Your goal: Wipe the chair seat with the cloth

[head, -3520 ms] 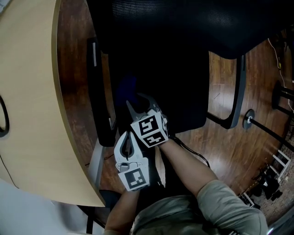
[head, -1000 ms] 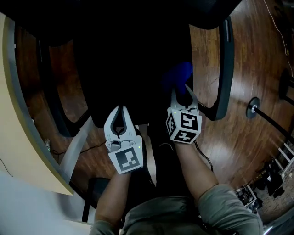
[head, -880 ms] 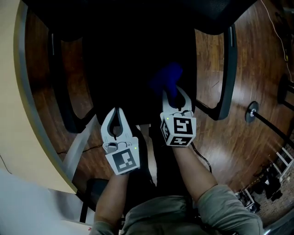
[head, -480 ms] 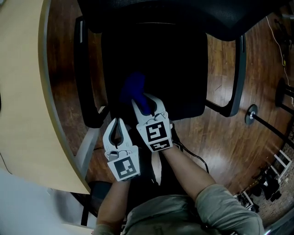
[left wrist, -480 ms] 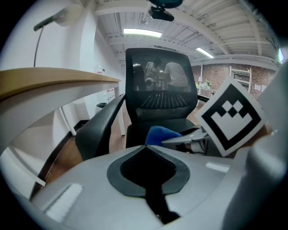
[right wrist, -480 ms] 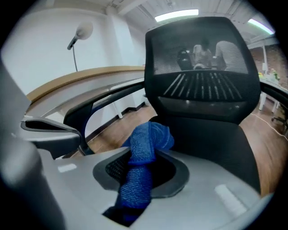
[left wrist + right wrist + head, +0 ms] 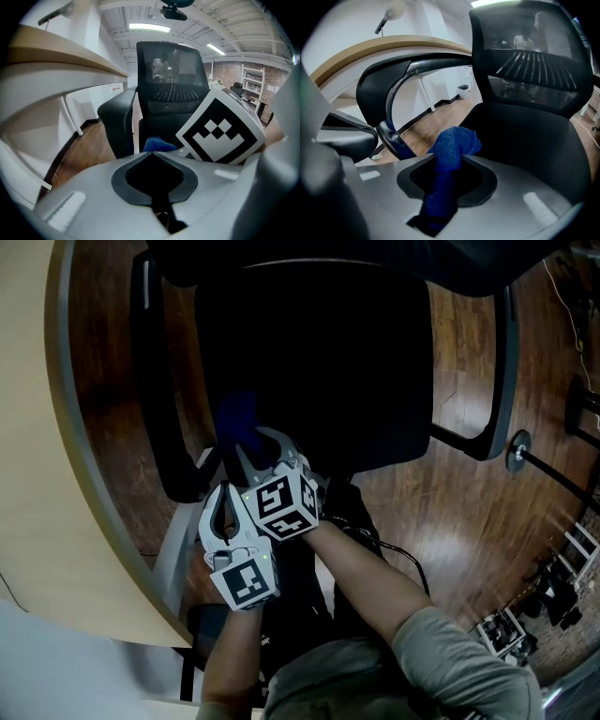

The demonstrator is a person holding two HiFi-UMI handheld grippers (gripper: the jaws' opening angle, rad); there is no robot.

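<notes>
At the front corner of the black chair seat point(image 7: 319, 362), on the side nearest the desk point(image 7: 37, 427), is the blue cloth point(image 7: 457, 140). It is bunched up and pinched between the two jaws of the right gripper point(image 7: 249, 442). A wad sticks out past the tips and a tail hangs back through the gap. The wad is over the seat's edge, just beside the black armrest point(image 7: 155, 381). Whether it presses on the seat cannot be told.

The left gripper point(image 7: 223, 493) is close beside the right one and nearer the person, partly under the right one's marker cube point(image 7: 281, 505). Its jaws are closed tip to tip with nothing between them, and it points toward the same corner.

Behind the seat rises the mesh backrest point(image 7: 529, 61). The pale curved desk lies beyond the armrest, and a dark wooden floor point(image 7: 469, 521) shows around the chair.
</notes>
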